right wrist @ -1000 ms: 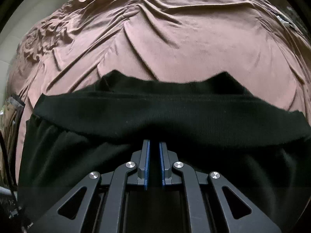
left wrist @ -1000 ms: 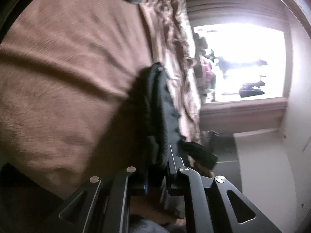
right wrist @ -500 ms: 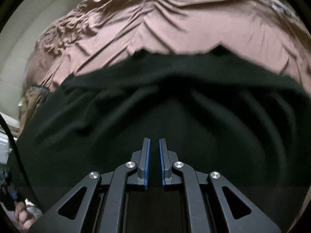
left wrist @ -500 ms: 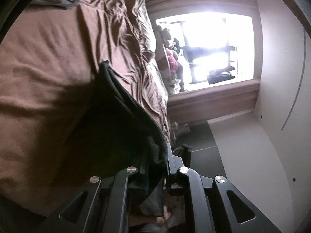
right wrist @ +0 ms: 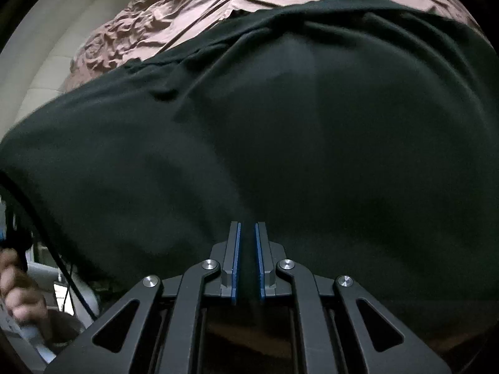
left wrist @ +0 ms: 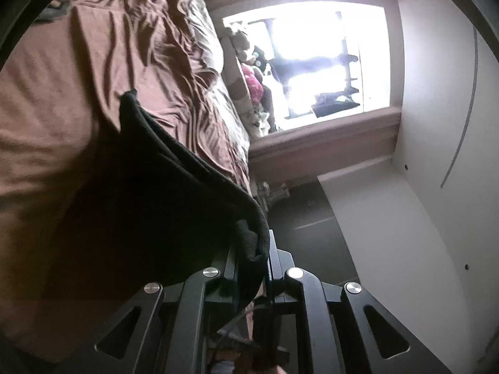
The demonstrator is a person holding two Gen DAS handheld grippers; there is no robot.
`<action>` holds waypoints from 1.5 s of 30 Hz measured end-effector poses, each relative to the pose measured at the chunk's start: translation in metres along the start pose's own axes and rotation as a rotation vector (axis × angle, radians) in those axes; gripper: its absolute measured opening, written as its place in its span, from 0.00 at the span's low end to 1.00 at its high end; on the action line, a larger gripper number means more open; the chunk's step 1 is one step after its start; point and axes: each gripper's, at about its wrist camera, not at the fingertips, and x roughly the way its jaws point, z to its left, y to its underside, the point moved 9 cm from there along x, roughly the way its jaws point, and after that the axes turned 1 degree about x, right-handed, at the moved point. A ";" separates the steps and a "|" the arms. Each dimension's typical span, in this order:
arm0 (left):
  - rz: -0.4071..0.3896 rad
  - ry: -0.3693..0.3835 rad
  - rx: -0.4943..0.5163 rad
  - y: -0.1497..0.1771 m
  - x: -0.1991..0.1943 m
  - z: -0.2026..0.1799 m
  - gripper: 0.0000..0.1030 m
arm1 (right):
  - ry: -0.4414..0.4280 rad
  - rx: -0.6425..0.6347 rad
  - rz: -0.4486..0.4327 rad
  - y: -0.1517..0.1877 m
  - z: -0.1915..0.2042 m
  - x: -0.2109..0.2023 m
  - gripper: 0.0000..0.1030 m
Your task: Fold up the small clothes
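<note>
A black garment (left wrist: 149, 187) is stretched above the brown bedsheet (left wrist: 62, 87). My left gripper (left wrist: 251, 251) is shut on its ribbed edge, which bunches between the fingers. In the right wrist view the same black garment (right wrist: 280, 124) fills most of the picture, spread wide and billowing. My right gripper (right wrist: 248, 243) is shut on the cloth, with dark fabric pinched between its blue pads. Only a strip of wrinkled bedsheet (right wrist: 193, 3) shows beyond the garment's far edge.
A bright window (left wrist: 315, 56) with a wide sill lies past the bed's end, with soft toys (left wrist: 252, 71) beside it. A white wall (left wrist: 421, 202) and dark floor (left wrist: 305, 224) are on the right. A hand (right wrist: 18, 286) shows at the lower left of the right wrist view.
The left gripper has risen and rolled, lifting the garment's edge off the bed. In the right wrist view the garment has spread until it covers most of the sheet.
</note>
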 end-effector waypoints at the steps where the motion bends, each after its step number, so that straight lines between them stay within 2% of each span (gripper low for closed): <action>1: 0.009 0.002 0.004 0.000 0.004 -0.002 0.12 | -0.007 0.007 -0.003 0.006 0.000 -0.001 0.05; 8: 0.079 0.004 0.035 0.007 0.034 -0.014 0.12 | -0.032 0.041 -0.019 0.036 -0.006 -0.005 0.05; 12: 0.108 0.019 0.061 0.011 0.049 -0.027 0.12 | -0.066 0.071 -0.015 0.039 -0.010 -0.011 0.05; 18: 0.165 0.026 0.121 0.018 0.079 -0.053 0.12 | -0.135 0.075 -0.109 0.032 -0.017 -0.063 0.06; 22: 0.203 0.034 0.142 0.028 0.100 -0.066 0.12 | -0.125 0.077 -0.214 0.024 -0.031 -0.108 0.07; 23: 0.215 0.036 0.149 0.031 0.106 -0.070 0.12 | -0.129 0.078 -0.234 0.024 -0.035 -0.117 0.10; 25: 0.235 0.039 0.162 0.036 0.115 -0.076 0.12 | -0.150 0.084 -0.264 0.023 -0.042 -0.135 0.26; 26: 0.247 0.040 0.171 0.039 0.121 -0.081 0.12 | -0.152 0.088 -0.279 0.028 -0.048 -0.146 0.43; 27: 0.256 0.041 0.178 0.042 0.124 -0.083 0.12 | -0.153 0.087 -0.298 0.028 -0.052 -0.154 0.55; 30: 0.290 0.041 0.200 0.052 0.142 -0.093 0.12 | -0.144 0.085 -0.351 0.030 -0.066 -0.174 0.57; 34: 0.336 0.038 0.225 0.066 0.162 -0.101 0.12 | -0.151 0.114 -0.384 0.052 -0.079 -0.182 0.57; 40: 0.417 0.039 0.244 0.097 0.197 -0.105 0.12 | -0.149 0.180 -0.397 0.074 -0.116 -0.187 0.57; 45: 0.506 0.043 0.240 0.140 0.234 -0.104 0.12 | -0.144 0.254 -0.404 0.088 -0.147 -0.198 0.57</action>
